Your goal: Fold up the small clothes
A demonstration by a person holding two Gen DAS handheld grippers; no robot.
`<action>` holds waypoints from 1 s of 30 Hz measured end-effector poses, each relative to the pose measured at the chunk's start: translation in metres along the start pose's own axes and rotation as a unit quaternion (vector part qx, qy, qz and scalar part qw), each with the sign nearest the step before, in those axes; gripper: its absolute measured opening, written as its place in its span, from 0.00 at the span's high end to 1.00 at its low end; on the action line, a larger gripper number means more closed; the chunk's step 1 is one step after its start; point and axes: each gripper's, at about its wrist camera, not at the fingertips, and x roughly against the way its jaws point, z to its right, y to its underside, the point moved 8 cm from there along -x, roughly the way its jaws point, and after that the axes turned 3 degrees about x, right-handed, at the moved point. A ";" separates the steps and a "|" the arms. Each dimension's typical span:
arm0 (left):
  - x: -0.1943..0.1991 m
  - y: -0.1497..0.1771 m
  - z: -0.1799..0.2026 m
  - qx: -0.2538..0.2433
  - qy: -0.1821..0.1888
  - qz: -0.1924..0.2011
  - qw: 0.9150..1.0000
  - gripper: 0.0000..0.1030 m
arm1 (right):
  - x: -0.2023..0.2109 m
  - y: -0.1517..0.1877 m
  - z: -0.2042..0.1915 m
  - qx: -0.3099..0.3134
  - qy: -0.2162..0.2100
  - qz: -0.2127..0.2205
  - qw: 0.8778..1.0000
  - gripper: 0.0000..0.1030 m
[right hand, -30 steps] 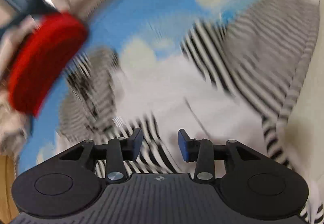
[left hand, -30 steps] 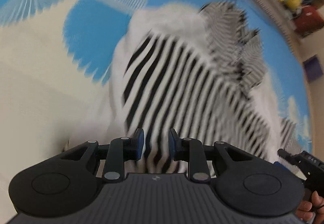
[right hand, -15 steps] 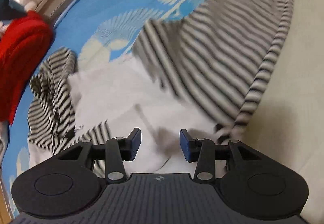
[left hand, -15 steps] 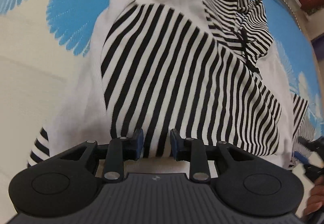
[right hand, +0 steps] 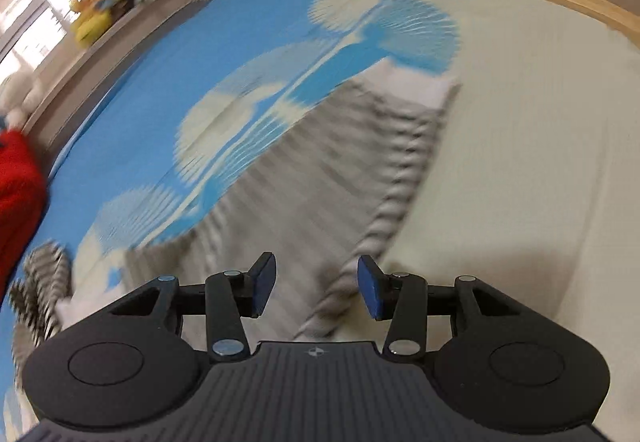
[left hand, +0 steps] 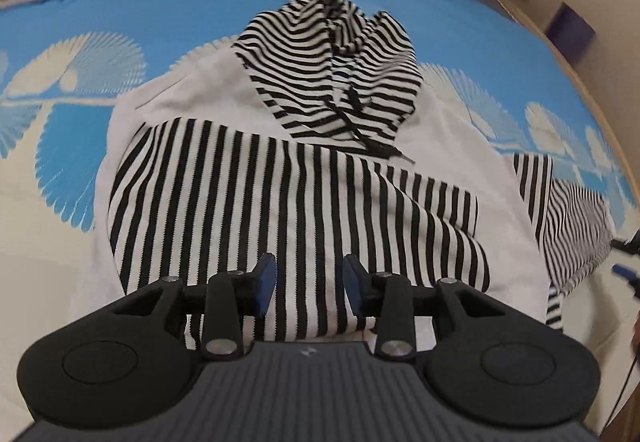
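Now that the left gripper [left hand: 308, 284] has pulled back from the hoodie [left hand: 280, 194], its jaws, narrow half a second ago, stand wider and hold nothing; the left sleeve [left hand: 224, 182] lies folded across the white body, which sits flat on the blue patterned bed cover [left hand: 460, 22], hood [left hand: 332, 70] bunched at the far end; the right gripper [right hand: 316, 290], jaws wide and empty, has swung out over the other sleeve [right hand: 320, 178], blurred but spread on the cover; that sleeve is likely the next fold.

Even daylight; right view motion-blurred, fisheye edges bowed
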 end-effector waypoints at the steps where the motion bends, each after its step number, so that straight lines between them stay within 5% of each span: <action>1: 0.000 0.003 -0.001 -0.005 -0.002 0.000 1.000 0.61 | -0.002 -0.008 0.013 -0.013 0.002 0.005 1.000 0.54; 12: -0.007 -0.005 -0.001 0.000 -0.009 0.013 1.000 0.61 | -0.057 -0.035 0.063 -0.082 -0.009 0.003 0.997 0.53; 13: -0.008 -0.006 -0.001 0.002 -0.009 0.014 1.000 0.61 | -0.060 -0.038 0.061 -0.072 -0.002 0.012 0.997 0.56; 15: -0.007 -0.008 -0.004 0.007 -0.009 0.017 1.000 0.61 | -0.061 -0.041 0.057 -0.060 0.012 0.025 0.998 0.94; 19: 0.002 -0.013 -0.014 0.017 -0.010 0.031 0.999 0.61 | -0.046 -0.048 0.038 -0.051 0.003 0.067 0.996 0.98; 23: 0.012 -0.019 -0.033 0.035 -0.017 0.042 0.998 0.61 | -0.002 -0.057 -0.027 0.041 -0.015 0.148 0.988 0.98; 27: 0.026 -0.027 -0.060 0.061 -0.029 0.056 0.996 0.61 | 0.075 -0.014 -0.156 0.192 -0.152 0.207 0.947 0.99; 30: 0.036 -0.031 -0.082 0.085 -0.034 0.064 0.994 0.61 | 0.126 0.076 -0.252 0.316 -0.323 0.157 0.878 0.98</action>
